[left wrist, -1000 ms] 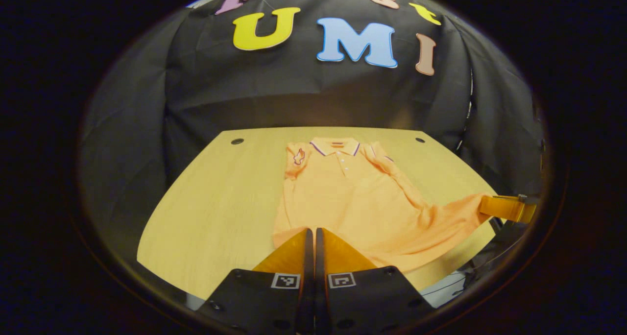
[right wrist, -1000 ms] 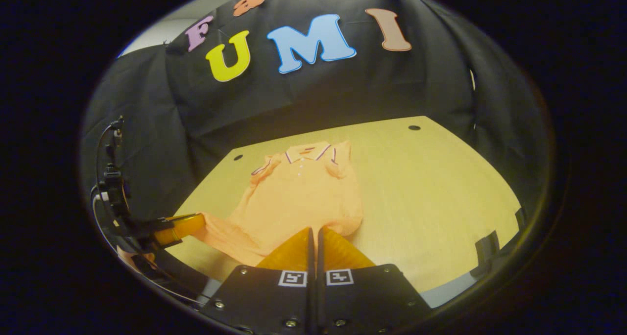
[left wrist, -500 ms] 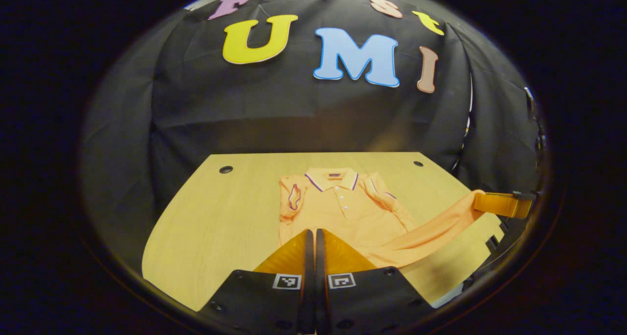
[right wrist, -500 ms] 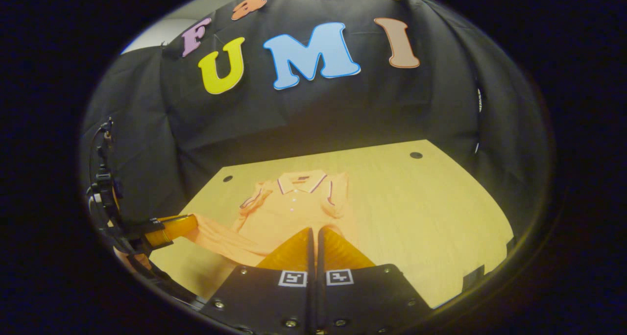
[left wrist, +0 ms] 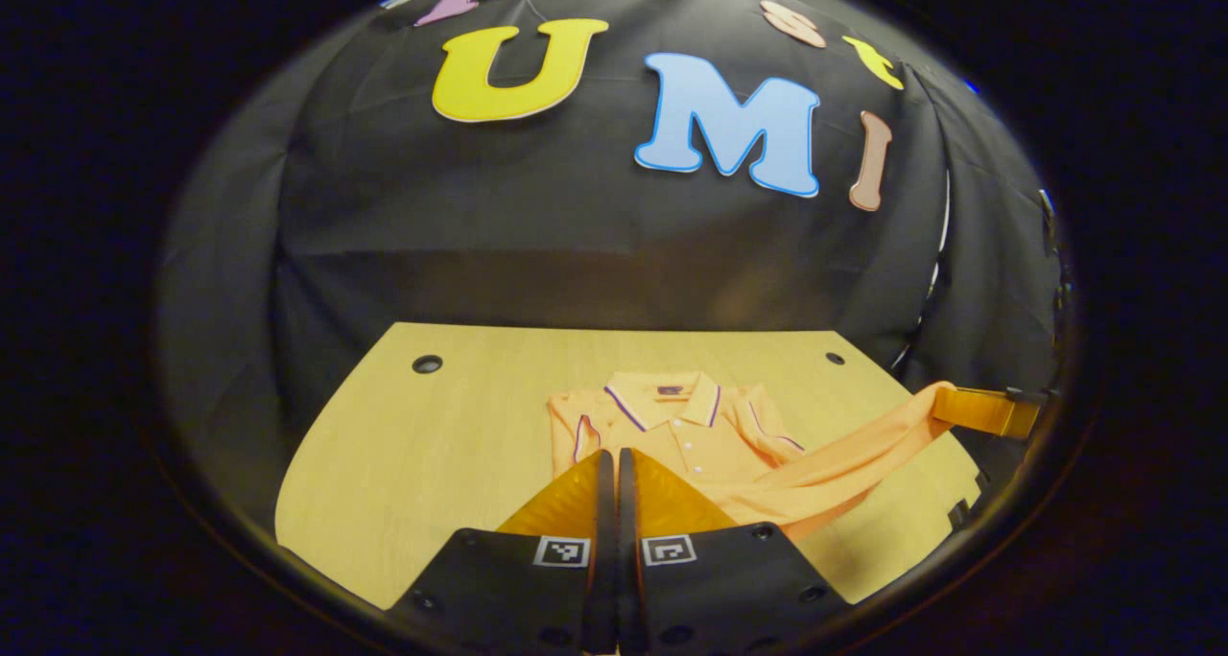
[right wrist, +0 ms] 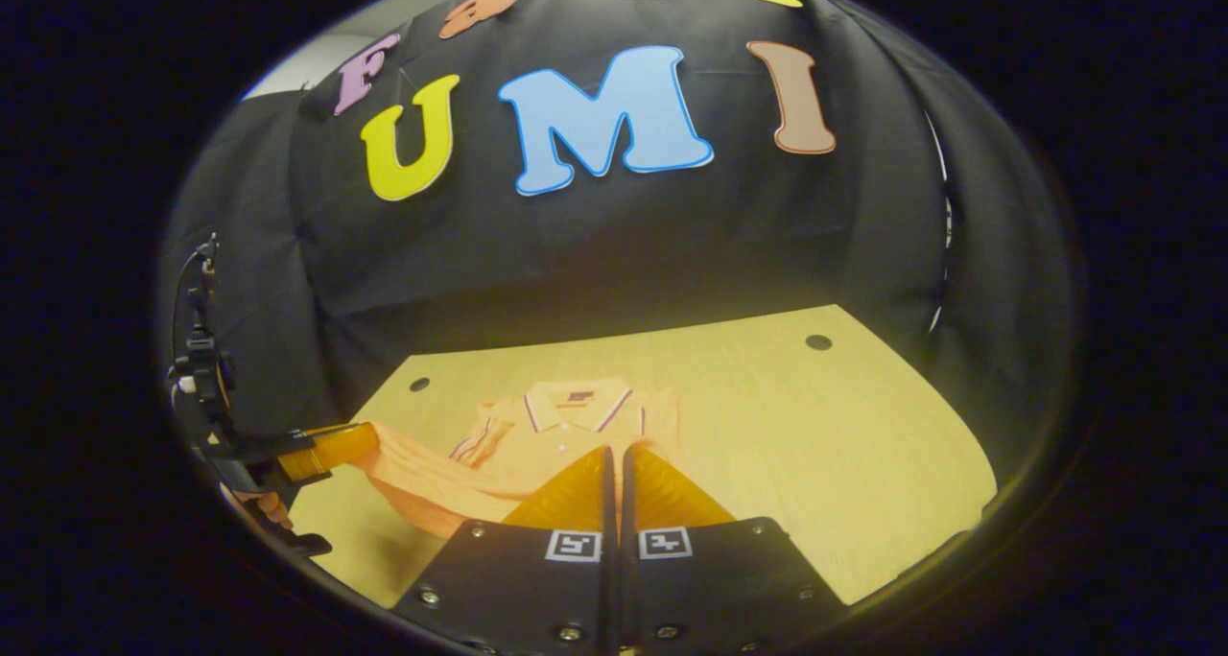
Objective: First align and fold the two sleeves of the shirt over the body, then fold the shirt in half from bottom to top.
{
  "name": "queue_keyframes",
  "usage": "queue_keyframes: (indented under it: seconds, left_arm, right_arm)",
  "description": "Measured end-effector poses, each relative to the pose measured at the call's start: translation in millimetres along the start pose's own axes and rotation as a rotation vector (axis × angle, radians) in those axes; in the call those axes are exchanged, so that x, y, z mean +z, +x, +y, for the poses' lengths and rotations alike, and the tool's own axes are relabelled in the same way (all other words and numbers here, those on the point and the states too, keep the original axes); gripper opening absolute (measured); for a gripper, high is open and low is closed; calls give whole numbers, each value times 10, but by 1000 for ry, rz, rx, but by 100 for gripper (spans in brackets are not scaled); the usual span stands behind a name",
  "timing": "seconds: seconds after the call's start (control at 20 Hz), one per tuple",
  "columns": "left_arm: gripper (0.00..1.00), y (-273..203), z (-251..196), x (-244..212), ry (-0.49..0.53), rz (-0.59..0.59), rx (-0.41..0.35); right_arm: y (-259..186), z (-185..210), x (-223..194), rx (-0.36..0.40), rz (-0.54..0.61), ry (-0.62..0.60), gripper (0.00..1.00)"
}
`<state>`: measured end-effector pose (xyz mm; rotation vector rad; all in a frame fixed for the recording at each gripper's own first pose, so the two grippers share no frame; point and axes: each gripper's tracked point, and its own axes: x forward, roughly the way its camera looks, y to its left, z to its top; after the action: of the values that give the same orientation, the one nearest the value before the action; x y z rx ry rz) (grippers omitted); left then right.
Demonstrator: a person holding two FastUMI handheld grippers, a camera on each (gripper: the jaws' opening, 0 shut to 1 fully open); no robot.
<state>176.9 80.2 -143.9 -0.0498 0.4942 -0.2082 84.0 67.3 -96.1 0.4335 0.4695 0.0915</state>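
Orange polo shirt (left wrist: 672, 435) — collar end flat on the worktop (left wrist: 432, 445), sleeves folded in, bottom hem raised off it.

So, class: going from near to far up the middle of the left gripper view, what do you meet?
Left gripper → orange polo shirt, its collar farthest → bare wooden table → black cloth wall.

Each tool's own fingers (left wrist: 576, 488) hide the shirt (left wrist: 672, 426) hem they pinch
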Motion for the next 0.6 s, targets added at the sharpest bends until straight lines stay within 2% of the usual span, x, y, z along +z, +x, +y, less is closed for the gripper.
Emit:
queue_keyframes:
  seconds: [0.6]
  left_arm:
    - [7,904,310,478,-13,-63,6]
  right_arm:
    - [881,91,538,-44,-19,-40,0]
